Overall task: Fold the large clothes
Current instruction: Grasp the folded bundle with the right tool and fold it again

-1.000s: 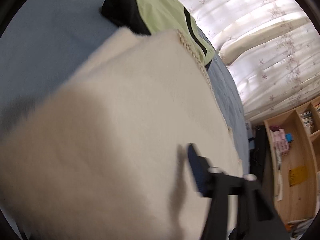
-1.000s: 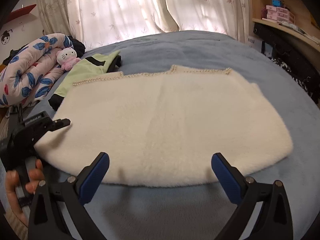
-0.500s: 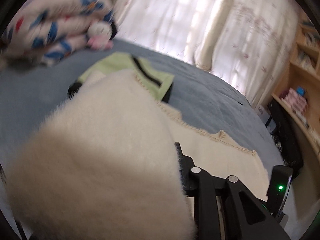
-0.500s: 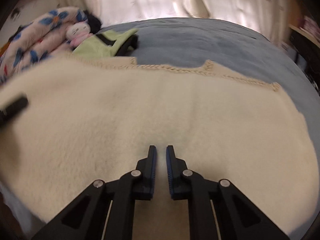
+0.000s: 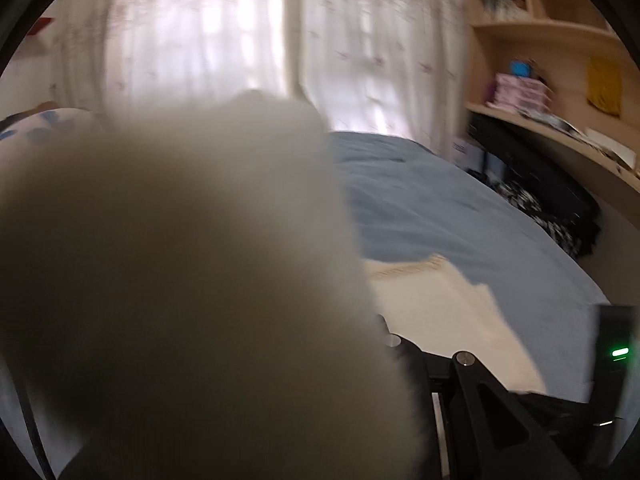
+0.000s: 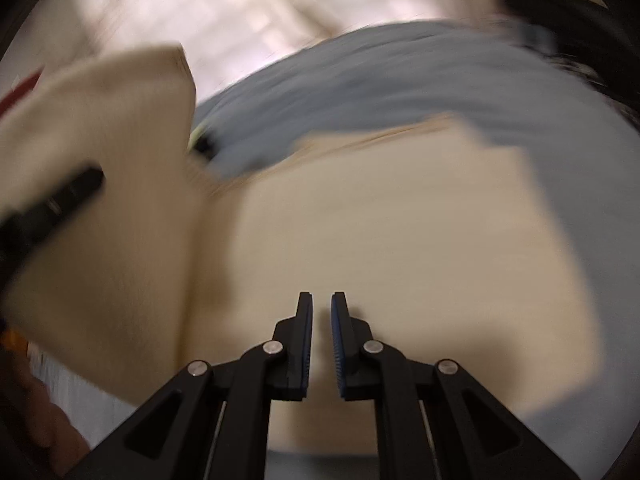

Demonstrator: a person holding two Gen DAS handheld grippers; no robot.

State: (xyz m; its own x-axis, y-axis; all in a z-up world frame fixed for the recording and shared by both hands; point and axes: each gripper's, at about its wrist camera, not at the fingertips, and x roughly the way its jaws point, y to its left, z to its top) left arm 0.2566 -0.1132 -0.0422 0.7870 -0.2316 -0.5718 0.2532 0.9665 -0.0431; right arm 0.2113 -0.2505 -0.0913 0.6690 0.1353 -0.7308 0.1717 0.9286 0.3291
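My left gripper [image 6: 60, 196] holds the left side of the cream fleece garment [image 6: 400, 240] lifted off the blue bed [image 6: 400, 80]. My right gripper [image 6: 321, 320], jaws narrowed to a slim gap, sits over the garment's near edge; whether it pinches fabric I cannot tell.

No text, label, brand or number can be read in either view.

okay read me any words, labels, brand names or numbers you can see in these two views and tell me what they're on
None can be read.
Pink boxes on the wooden shelf: any print is blurred out.
Books higher on the shelf: spines too blurred to read.
Cream fleece garment, blue bedcover, left tool and right tool: no lettering visible.
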